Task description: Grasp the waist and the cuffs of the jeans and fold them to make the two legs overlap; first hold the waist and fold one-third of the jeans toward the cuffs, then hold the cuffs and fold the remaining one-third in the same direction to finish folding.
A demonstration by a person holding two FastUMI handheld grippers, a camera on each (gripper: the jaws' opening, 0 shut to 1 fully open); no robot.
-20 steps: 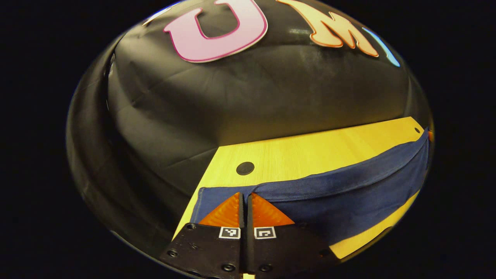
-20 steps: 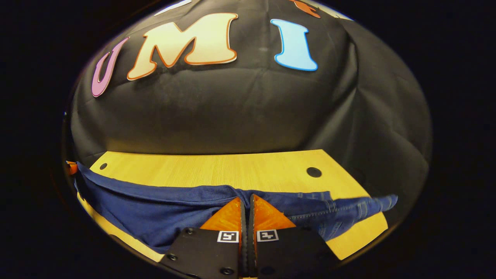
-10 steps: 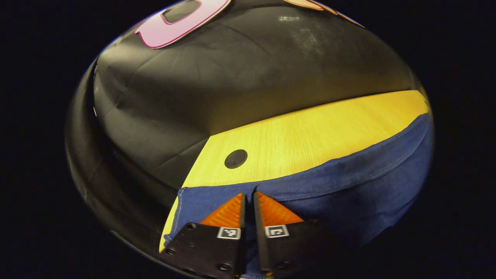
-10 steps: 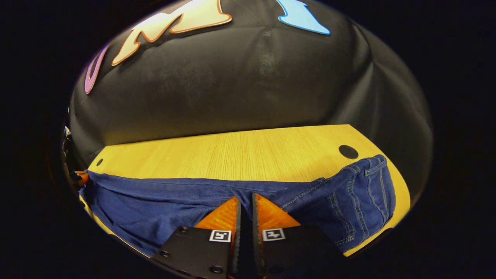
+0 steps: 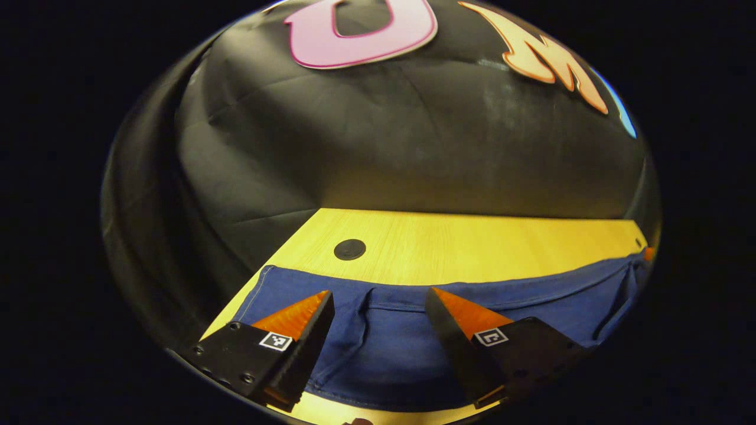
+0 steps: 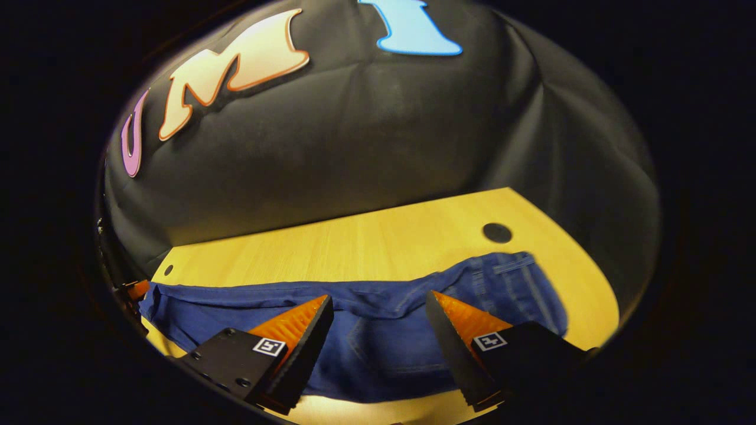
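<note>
Left gripper (image 5: 378, 304) was spread wide, nothing between the fingers, sitting just above the cuff end of the jeans (image 5: 413, 330), which lay flat on the wooden table (image 5: 460, 248). From there the denim ran off to my right as one long band along the near side of the table, so the long axis lay across my view, not away from me. The black hole (image 5: 349, 249) in the tabletop sat just beyond the cuff corner. Right gripper (image 6: 378, 304) was also wide open and holding nothing, over the jeans (image 6: 378, 342) toward the waist end; in the right gripper view the seamed, pocketed part (image 6: 514, 283) lay to the right of my fingers and looked blurred, so I couldn't tell how flat it lay. My read: legs looked overlapped, thirds fold not yet started. The waist goes first, toward the cuffs, so the move runs right to left along that long axis. The right gripper was nearer the waist, but the waistband edge lay farther right.
</note>
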